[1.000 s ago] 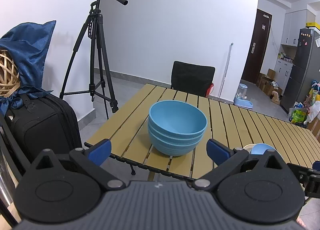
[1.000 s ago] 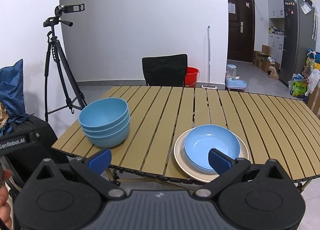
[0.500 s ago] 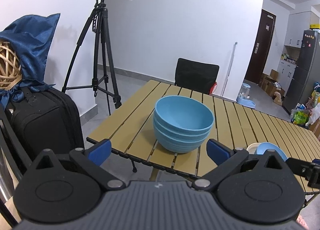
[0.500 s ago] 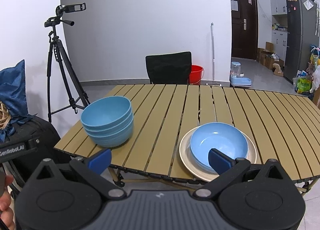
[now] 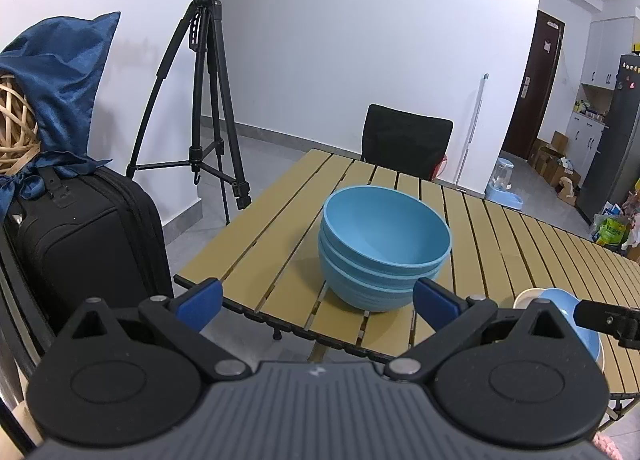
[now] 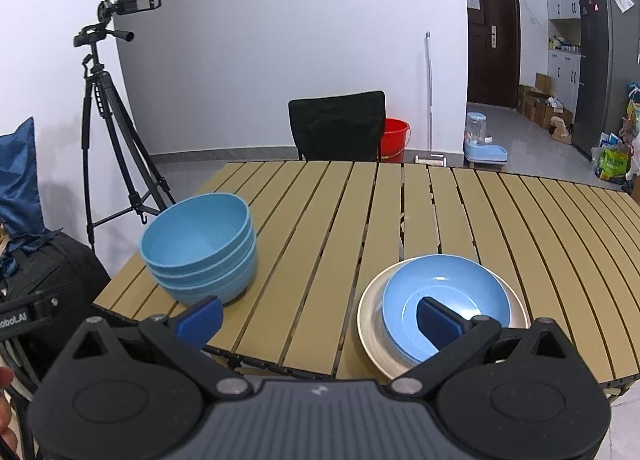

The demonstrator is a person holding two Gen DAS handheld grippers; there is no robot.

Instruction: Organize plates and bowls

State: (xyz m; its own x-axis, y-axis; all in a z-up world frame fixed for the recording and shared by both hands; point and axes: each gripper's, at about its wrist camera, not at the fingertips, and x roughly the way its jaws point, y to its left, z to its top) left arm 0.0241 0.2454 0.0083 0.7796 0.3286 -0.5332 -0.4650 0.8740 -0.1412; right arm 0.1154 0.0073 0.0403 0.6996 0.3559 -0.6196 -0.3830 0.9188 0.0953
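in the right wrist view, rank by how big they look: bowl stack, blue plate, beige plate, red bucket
1. beige plate
2. blue plate and bowl stack, too alike to rank
3. red bucket, smallest, but farthest from the camera

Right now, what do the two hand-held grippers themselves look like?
Both look alike: the left hand-held gripper and right hand-held gripper have black linkage arms on round pivot housings, a grey ribbed body, and blue finger pads. No cables or sleeves are visible.
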